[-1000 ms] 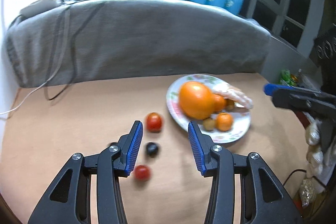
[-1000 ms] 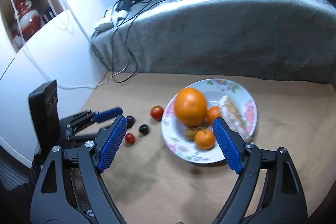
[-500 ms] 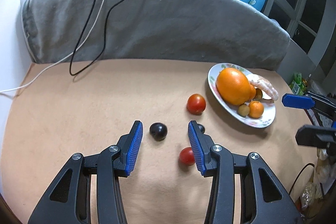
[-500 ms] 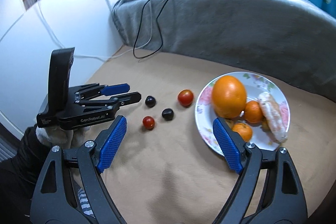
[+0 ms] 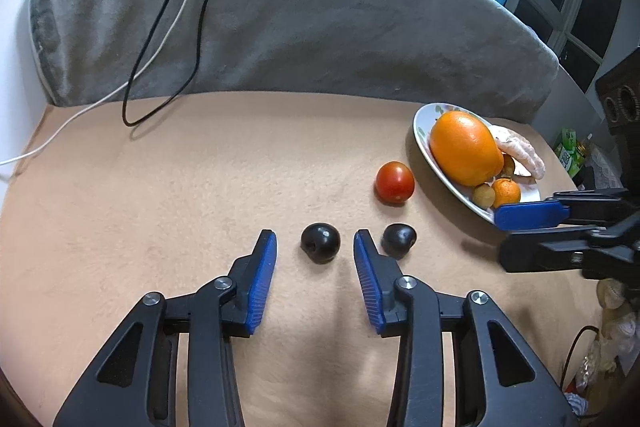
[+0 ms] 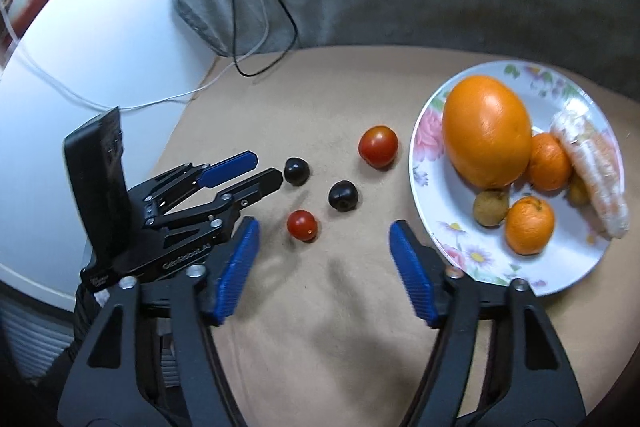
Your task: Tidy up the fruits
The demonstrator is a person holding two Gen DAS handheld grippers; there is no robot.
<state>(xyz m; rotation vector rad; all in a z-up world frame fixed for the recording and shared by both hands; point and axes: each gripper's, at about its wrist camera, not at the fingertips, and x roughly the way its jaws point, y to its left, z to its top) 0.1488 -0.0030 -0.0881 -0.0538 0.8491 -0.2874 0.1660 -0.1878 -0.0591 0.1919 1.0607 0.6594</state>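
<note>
Lying just beyond left gripper (image 5: 315,241): dark fruit (image 5: 320,242).

fruit: two dark plums (image 5: 320,242), two red tomatoes (image 6: 378,146) | loose beside filled plate (image 6: 426,131)

Even indoor light, soft shadows; heavy fisheye bending, dark vignetted corners; right view slightly blurred
</note>
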